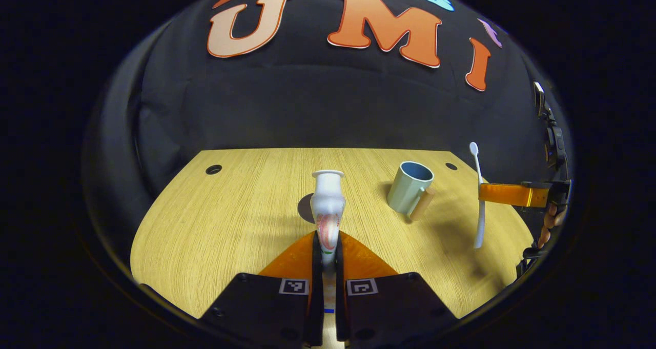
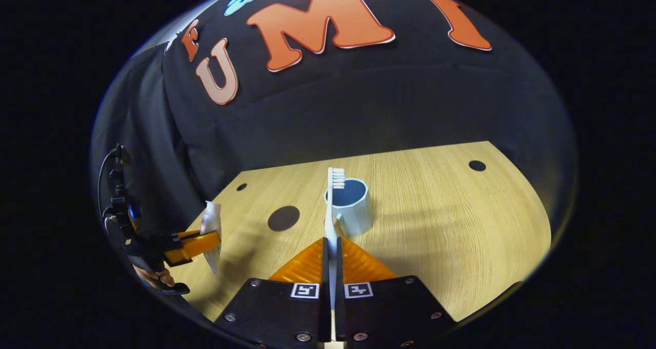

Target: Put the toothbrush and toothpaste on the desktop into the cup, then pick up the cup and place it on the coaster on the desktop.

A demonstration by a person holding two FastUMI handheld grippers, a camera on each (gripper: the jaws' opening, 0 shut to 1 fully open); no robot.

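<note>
— What's nearest the cup?
— The left gripper [image 1: 327,246], fingers clamped on the toothpaste [image 1: 328,205], cap up. The right gripper [image 2: 331,249] pinches the toothbrush [image 2: 332,205], bristles up, just before the cup [image 2: 351,205].
— And the surface?
— A pale wood tabletop [image 2: 451,226]; the cup stands mid-table, the dark round coaster [image 2: 283,218] to its left. Bare wood lies right of the cup to the rounded edge; the black cloth wall [image 2: 384,108] hangs beyond.

Matt wood-grain desktop [image 1: 215,226], smooth cup [image 1: 409,186] (wooden-looking handle), glossy toothpaste [image 1: 328,205].
</note>
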